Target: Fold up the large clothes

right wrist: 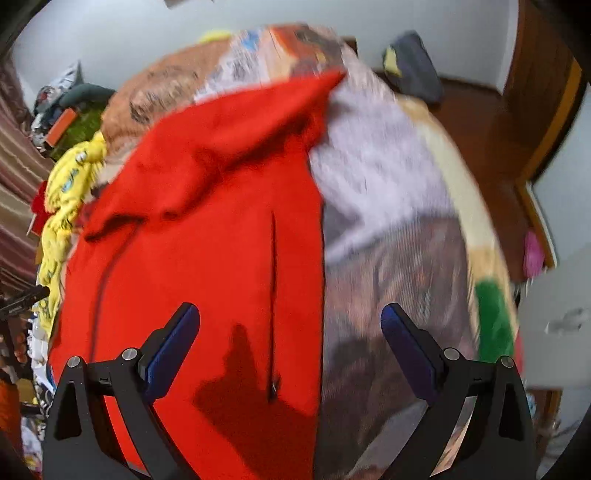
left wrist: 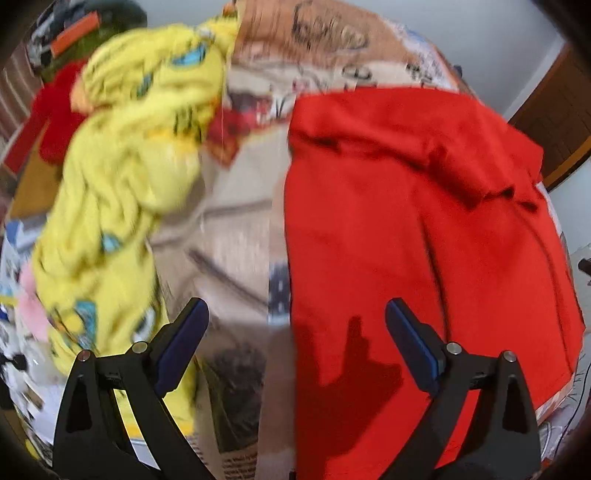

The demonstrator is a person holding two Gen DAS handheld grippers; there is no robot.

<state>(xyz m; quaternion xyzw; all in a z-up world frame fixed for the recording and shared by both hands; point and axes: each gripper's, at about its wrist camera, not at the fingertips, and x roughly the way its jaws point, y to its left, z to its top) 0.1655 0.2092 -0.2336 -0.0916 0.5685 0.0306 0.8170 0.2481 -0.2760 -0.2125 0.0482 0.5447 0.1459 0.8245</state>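
Note:
A large red garment (left wrist: pixel 406 221) lies spread flat on a patterned bedspread (left wrist: pixel 236 236), with a folded-over part near its far end. It also shows in the right wrist view (right wrist: pixel 221 240). My left gripper (left wrist: pixel 297 317) is open and empty, above the garment's left edge. My right gripper (right wrist: pixel 290 321) is open and empty, above the garment's right edge. Both cast shadows on the red cloth.
A crumpled yellow printed garment (left wrist: pixel 125 192) lies to the left of the red one, also seen in the right wrist view (right wrist: pixel 66 192). A dark bag (right wrist: pixel 413 70) rests on the wooden floor (right wrist: pixel 480 122) beyond the bed. Clutter sits at the far left (left wrist: pixel 74 33).

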